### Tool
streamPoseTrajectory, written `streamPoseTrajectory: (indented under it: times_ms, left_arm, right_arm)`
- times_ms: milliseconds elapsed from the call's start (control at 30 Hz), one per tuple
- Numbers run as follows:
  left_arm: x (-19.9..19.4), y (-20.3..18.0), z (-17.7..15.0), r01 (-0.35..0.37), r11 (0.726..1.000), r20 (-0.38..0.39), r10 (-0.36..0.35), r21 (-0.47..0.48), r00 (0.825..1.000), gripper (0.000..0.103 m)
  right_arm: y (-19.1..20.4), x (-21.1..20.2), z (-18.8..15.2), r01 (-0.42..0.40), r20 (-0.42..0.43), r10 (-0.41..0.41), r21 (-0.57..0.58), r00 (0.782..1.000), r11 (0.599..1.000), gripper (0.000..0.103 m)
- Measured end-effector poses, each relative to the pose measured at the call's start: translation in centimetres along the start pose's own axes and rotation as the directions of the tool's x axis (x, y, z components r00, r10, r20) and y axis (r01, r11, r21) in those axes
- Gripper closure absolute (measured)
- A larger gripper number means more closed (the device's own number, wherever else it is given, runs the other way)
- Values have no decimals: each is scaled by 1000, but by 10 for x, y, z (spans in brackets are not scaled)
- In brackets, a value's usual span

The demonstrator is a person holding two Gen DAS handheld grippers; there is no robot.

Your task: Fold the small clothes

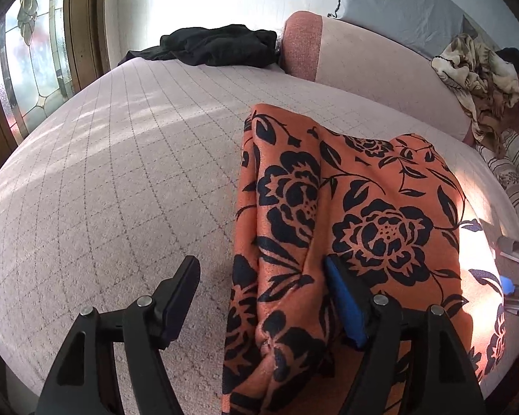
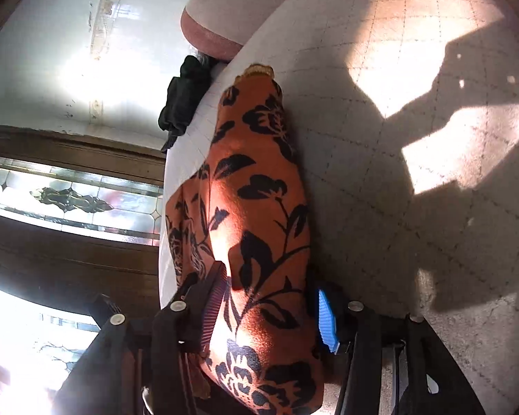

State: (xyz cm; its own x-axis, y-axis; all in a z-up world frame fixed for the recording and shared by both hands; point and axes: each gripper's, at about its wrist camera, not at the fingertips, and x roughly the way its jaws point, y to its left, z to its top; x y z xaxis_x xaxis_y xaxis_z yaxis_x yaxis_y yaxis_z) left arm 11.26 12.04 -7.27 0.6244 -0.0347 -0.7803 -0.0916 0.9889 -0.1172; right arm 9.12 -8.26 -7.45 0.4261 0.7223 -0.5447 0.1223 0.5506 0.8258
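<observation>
Left wrist view: the left gripper has its fingers spread apart over the folded orange floral garment, which lies on the quilted bed cover; a black garment lies far off beside a pink bolster.

Right wrist view: the right gripper straddles the orange floral garment. Whether its fingers press the cloth cannot be told.

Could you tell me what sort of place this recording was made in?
Probably a bedroom at home: the orange garment lies on a quilted bed with a bolster at its head, more clothes heaped on it, and a leaded-glass window alongside.
</observation>
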Motion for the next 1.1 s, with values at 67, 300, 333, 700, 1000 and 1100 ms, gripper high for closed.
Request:
streamPoseTrajectory:
  times_ms: [67, 300, 333, 700, 1000, 1100]
  left_arm:
    - [1, 2, 1, 13, 1000, -9, -13, -18, 1000, 28]
    - [-2, 11, -4, 38, 999, -8, -38, -35, 999, 27]
    - [-3, 11, -5, 37, 999, -6, -37, -33, 999, 27]
    - [-15, 20, -6, 90, 993, -18, -91, -80, 996, 28]
    - [-27, 53, -46, 230, 947, -144, -266, -222, 953, 43]
    - [-56, 49, -32, 285, 935, -101, -311, -210, 945, 58]
  right_arm:
    - [5, -10, 13, -41, 56, 41, -6, 998, 999, 41]
    - [10, 42, 44, -45, -52, 48, 68, 997, 997, 63]
    - [24, 35, 39, -16, -7, 16, 6, 1000, 1000, 65]
    - [31, -3, 27, 137, 156, -131, -32, 979, 990, 54]
    - [81, 25, -23, 58, -28, -70, -316, 997, 947, 27]
    - [58, 34, -25, 23, -22, -29, -235, 999, 972, 30]
